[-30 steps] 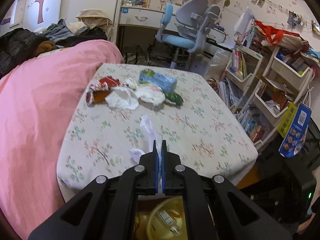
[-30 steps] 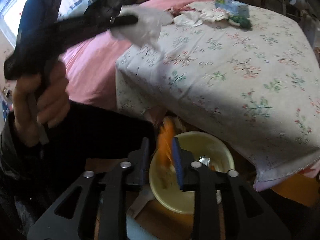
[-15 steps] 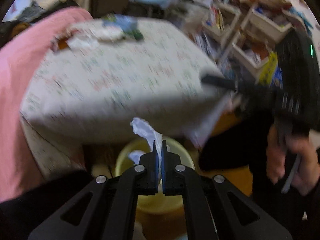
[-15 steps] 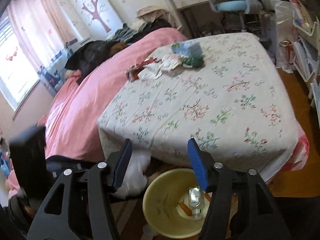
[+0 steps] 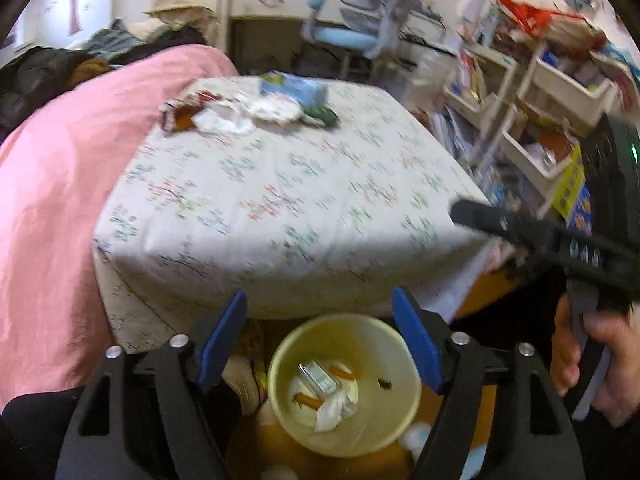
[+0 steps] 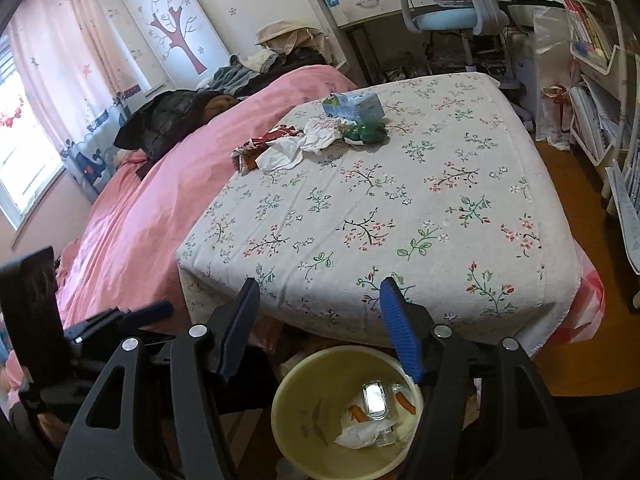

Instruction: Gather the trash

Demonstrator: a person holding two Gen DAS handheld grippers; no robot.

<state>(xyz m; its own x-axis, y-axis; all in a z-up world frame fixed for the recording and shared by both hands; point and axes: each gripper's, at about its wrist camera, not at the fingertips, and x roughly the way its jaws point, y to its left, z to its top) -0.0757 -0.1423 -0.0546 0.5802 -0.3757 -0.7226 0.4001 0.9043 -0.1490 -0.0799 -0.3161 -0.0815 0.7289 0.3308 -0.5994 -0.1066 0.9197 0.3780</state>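
The left gripper [image 5: 320, 328], its jaws just sprung wide and empty, hangs above the yellow bin [image 5: 344, 388], where the white tissue [image 5: 332, 412] lies. The right gripper [image 6: 320, 328] stands half open, empty, above the bin too.

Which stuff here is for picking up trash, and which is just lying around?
For the job:
- yellow bin on the floor, crumpled tissue inside
- trash pile on the flowered table
- left gripper and right gripper, both open and empty

Just lying about:
- pink blanket
- blue desk chair
- shelves of books
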